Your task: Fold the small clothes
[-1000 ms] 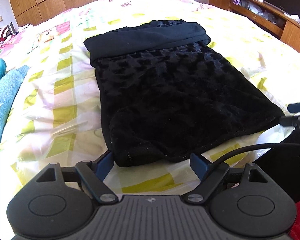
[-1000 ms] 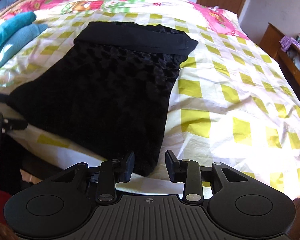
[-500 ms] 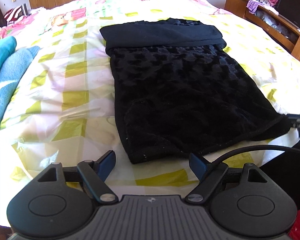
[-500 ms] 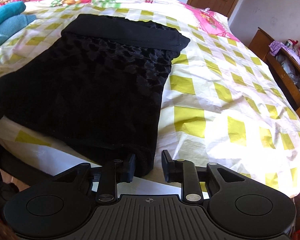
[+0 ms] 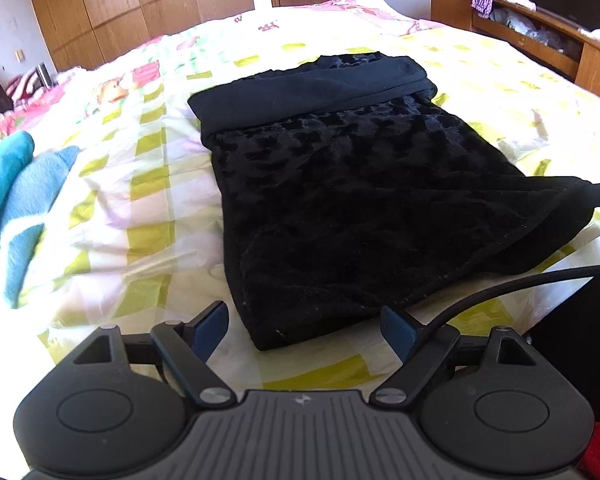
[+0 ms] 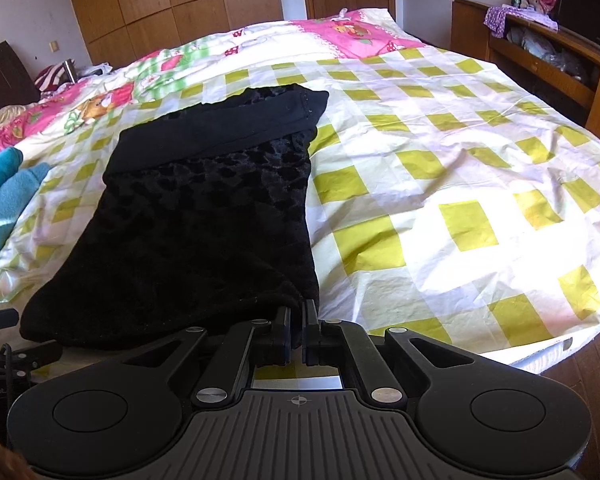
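- We see a black velvety garment point(image 5: 352, 208) lying flat on a bed covered by a yellow-and-white checked sheet point(image 6: 460, 184). Its plain waistband point(image 5: 312, 88) points toward the far end of the bed and its hem runs along the near edge, closest to us.
- Our right gripper point(image 6: 298, 328) sits at the near right corner of the garment. Its jaws are pressed nearly together with a pinch of black cloth between them, so we judge it is clamped on that hem corner.
- Our left gripper point(image 5: 304, 330) hovers just before the near left corner of the garment. Its blue-tipped fingers point(image 5: 210, 330) are spread wide, with nothing between them, and the hem corner lies in line with the gap.
- We judge this layout serves a fold: with one corner caught and the other about to be caught, both grippers can lift the hem together and carry it toward the waistband.
- In the left view, the far hem corner rises slightly off the sheet where the other tool's tip reaches it at the frame's right side, which fits a pinch already made there.
- A folded teal cloth point(image 5: 8, 196) rests near the left edge of the bed, well apart from the garment.
- A wooden wardrobe point(image 6: 172, 4) and a low wooden shelf unit point(image 6: 540, 56) stand beyond the bed.
- The next move seems to call for the left jaws to close on their corner before any lifting, or the cloth may drag unevenly.
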`<act>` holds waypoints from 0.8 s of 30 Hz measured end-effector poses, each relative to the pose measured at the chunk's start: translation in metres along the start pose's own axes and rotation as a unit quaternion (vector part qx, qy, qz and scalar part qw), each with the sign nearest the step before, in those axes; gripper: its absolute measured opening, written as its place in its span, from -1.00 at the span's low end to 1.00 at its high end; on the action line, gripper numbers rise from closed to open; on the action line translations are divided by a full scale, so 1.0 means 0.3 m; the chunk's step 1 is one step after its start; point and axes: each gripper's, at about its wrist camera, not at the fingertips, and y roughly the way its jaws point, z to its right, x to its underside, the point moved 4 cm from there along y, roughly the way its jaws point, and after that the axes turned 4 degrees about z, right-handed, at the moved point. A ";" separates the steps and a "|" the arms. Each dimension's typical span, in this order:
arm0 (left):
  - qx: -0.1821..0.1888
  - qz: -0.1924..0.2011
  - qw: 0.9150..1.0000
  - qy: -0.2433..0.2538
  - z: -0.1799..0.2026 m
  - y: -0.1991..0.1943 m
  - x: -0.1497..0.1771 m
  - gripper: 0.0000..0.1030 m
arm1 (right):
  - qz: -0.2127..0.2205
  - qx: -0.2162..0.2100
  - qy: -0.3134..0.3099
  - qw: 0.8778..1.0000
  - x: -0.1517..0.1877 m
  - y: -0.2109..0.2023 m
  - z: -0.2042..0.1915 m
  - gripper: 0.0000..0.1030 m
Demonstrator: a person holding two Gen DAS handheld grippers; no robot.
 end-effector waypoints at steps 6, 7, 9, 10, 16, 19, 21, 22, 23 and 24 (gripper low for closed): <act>-0.032 0.005 0.996 0.089 0.046 0.004 0.021 0.81 | -0.002 -0.006 0.003 1.000 0.002 0.010 -0.012 -0.95; -0.031 0.003 0.995 0.097 0.047 0.002 0.029 0.80 | -0.002 -0.007 0.007 1.000 0.002 0.009 -0.008 -0.95; -0.034 0.000 0.993 0.109 0.053 0.006 0.036 0.80 | -0.005 -0.008 0.016 1.000 0.001 0.009 0.000 -0.95; -0.039 0.002 0.993 0.113 0.056 0.011 0.035 0.80 | -0.004 -0.007 0.017 1.000 0.002 0.008 0.001 -0.95; -0.047 0.012 0.992 0.120 0.046 0.007 0.030 0.75 | -0.005 -0.005 0.015 1.000 0.011 0.015 -0.006 -0.95; -0.050 0.021 0.994 0.097 0.027 0.001 0.009 0.70 | -0.005 -0.003 0.013 1.000 0.012 0.023 -0.006 -0.95; -0.044 0.016 0.995 0.088 0.019 0.003 0.005 0.69 | -0.005 -0.004 0.012 1.000 0.011 0.028 -0.011 -0.95; -0.038 0.015 0.995 0.086 0.017 -0.001 0.008 0.68 | -0.006 -0.006 0.013 1.000 0.011 0.030 -0.012 -0.95; -0.031 0.016 0.996 0.084 0.016 -0.008 0.010 0.67 | -0.006 -0.006 0.012 1.000 0.011 0.030 -0.013 -0.94; -0.029 0.018 0.996 0.082 0.014 -0.016 0.011 0.67 | -0.006 -0.006 0.010 1.000 0.011 0.030 -0.013 -0.94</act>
